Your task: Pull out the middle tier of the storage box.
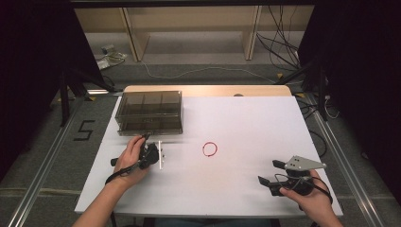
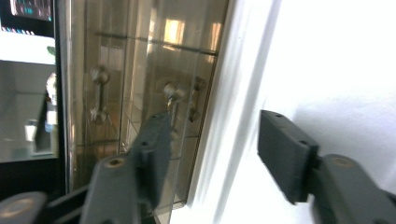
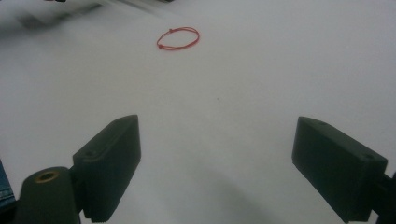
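My left hand-held gripper (image 1: pixel 147 138) is open and empty at the drawer box (image 1: pixel 149 111) on the bench (image 1: pixel 246 123). I could miss the little handle (image 2: pixel 172 100) and push the box away.

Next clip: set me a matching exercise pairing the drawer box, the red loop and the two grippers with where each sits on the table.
Things:
1. drawer box
2. red loop
3. left gripper
4. right gripper

Places:
A. near right corner, over bare white table
B. far left of the table
C. mid-table, alone
D. at the box's front

Pairs: 1-B, 2-C, 3-D, 4-A
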Demonstrator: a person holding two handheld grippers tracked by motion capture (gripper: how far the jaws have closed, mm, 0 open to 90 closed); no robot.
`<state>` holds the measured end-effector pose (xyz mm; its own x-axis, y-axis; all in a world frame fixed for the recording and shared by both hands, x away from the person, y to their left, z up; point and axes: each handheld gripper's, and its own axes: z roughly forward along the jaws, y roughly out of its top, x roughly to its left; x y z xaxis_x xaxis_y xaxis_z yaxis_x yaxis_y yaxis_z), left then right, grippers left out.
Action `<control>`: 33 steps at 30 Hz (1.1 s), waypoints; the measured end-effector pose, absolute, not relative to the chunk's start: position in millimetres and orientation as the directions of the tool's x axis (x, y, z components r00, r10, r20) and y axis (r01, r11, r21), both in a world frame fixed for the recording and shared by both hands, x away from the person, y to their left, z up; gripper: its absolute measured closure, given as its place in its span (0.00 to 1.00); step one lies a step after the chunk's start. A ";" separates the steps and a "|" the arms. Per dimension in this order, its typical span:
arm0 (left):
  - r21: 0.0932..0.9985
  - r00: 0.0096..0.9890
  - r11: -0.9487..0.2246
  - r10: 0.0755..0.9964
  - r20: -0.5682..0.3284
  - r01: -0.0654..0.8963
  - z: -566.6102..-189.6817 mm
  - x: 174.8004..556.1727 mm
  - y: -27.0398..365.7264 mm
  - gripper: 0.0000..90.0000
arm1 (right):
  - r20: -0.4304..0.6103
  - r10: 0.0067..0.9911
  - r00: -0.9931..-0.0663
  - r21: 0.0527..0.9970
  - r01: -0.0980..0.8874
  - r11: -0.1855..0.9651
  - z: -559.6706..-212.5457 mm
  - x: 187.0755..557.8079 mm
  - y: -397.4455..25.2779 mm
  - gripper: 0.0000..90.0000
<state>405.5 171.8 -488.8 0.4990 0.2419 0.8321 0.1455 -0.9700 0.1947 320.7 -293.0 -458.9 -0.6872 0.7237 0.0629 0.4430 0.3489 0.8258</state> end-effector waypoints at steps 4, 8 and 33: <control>0.279 0.510 -0.946 0.324 0.797 0.165 -479.8 407.8 175.0 0.40 | 0.063 0.725 -0.686 0.829 0.440 0.344 -458.4 320.4 -293.1 0.18; 0.278 0.542 -0.946 0.323 0.776 0.165 -479.3 408.0 175.2 0.37 | 0.061 0.721 -0.690 0.824 0.442 0.354 -459.5 321.7 -292.3 0.18; 0.246 0.745 -0.935 0.352 0.567 0.255 -429.7 458.1 218.8 0.49 | 0.073 0.721 -0.689 0.817 0.456 0.353 -461.7 321.9 -290.5 0.18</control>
